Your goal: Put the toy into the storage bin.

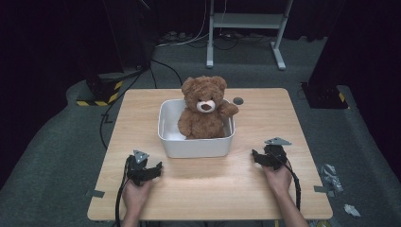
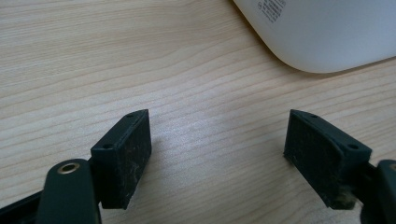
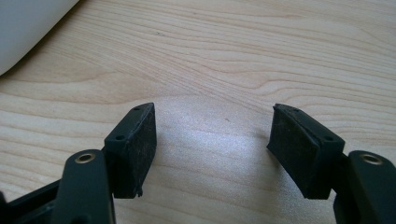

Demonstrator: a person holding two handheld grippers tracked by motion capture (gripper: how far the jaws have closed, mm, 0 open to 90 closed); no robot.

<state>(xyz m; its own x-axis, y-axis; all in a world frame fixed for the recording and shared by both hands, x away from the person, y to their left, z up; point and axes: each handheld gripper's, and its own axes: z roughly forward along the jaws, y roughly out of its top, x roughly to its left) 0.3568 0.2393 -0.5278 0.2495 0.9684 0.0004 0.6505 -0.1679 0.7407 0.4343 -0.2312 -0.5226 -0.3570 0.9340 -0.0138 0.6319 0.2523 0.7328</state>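
Centrally, white tub (image 1: 196, 147) — brown teddy bear (image 1: 204, 109) seated inside, upright

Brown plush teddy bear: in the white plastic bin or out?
In. The brown plush teddy bear sits upright inside the white plastic bin, head above the rim, one arm draped over the right wall.

The brown teddy bear (image 1: 204, 109) sits upright inside the white rectangular tub (image 1: 196, 146) at the middle of my wooden table, its face toward me and one arm resting over the tub's right rim.
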